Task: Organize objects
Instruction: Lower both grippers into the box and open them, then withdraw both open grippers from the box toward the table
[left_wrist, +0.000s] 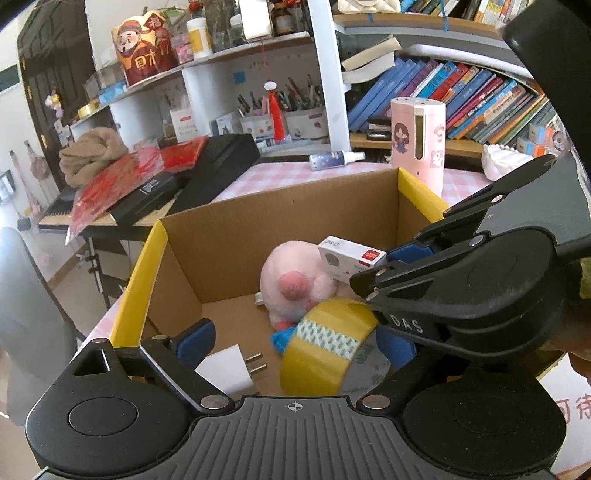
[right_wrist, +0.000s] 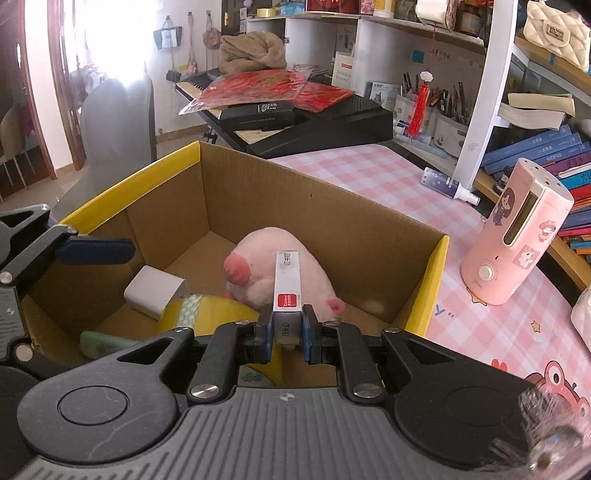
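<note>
An open cardboard box (left_wrist: 258, 229) (right_wrist: 258, 192) with yellow flaps stands on the pink checked table. Inside lie a pink plush pig (left_wrist: 291, 280) (right_wrist: 266, 258), a white charger plug (left_wrist: 229, 369) (right_wrist: 153, 291) and a yellow tape roll (left_wrist: 325, 347) (right_wrist: 207, 314). My left gripper (left_wrist: 295, 341) is open low in the box. The tape roll sits between its blue pads (left_wrist: 195, 339), and the left pad is clear of it. My right gripper (right_wrist: 288, 332) (left_wrist: 380, 271) is shut on a small white carton with a red label (right_wrist: 288, 291) (left_wrist: 347, 258), held above the pig.
A pink humidifier (left_wrist: 417, 140) (right_wrist: 517, 240) and a spray bottle (left_wrist: 332, 160) (right_wrist: 447, 184) stand on the table behind the box. A keyboard stand piled with black cases and red packets (right_wrist: 277, 88) lies beyond. Bookshelves fill the right side, and a grey chair (right_wrist: 114, 122) stands on the left.
</note>
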